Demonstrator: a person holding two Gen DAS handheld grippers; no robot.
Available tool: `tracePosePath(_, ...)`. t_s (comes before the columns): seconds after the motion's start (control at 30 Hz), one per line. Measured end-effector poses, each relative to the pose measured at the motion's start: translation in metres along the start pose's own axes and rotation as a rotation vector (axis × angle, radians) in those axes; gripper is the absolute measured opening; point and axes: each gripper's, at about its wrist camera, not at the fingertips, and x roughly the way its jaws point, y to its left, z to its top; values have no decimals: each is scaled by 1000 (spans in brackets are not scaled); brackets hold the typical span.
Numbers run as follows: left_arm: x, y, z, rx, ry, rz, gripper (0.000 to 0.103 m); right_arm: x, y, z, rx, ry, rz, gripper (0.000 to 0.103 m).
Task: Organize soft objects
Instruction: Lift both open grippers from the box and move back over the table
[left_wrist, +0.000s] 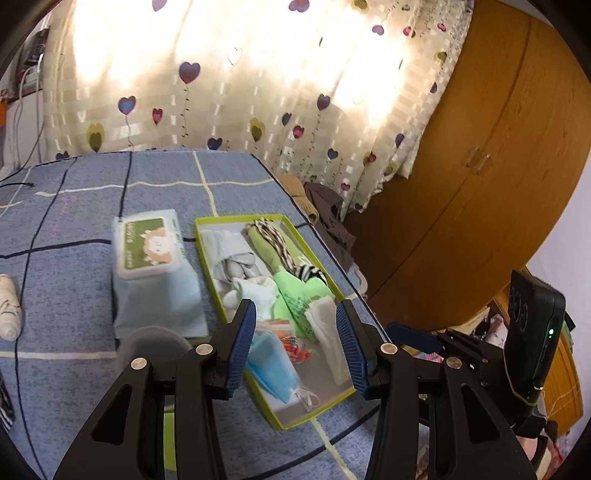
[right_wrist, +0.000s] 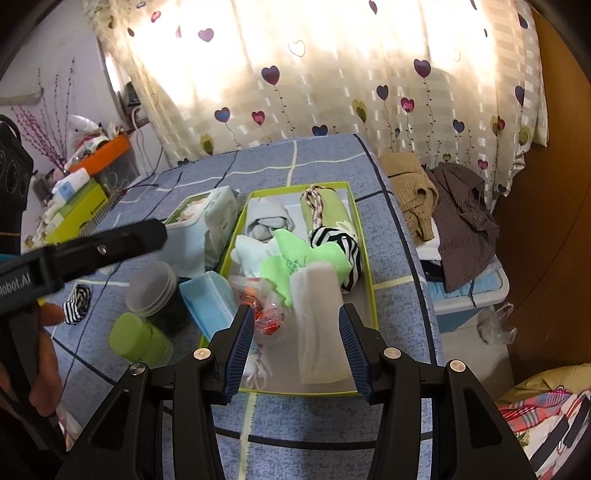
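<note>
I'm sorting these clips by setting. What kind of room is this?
Most likely a bedroom in a home: the work surface looks like a bed under a blue checked sheet, a heart-patterned curtain hangs behind it, and a wooden wardrobe stands alongside, with clothes piled nearby.

green-rimmed box (right_wrist: 364, 236) on the bed holds rolled cloths, perhaps socks (right_wrist: 334, 254).
</note>
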Motion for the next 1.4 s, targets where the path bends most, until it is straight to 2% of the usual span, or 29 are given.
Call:
tracePosePath(0.97, -88, 52, -31, -33, -115, 122, 47, -30, 82, -1, -114, -51, 39, 47)
tracePosePath(1.4, -114, 94, -51, -107, -130, 185, 47, -33, 117, 0, -159, -58, 80, 47)
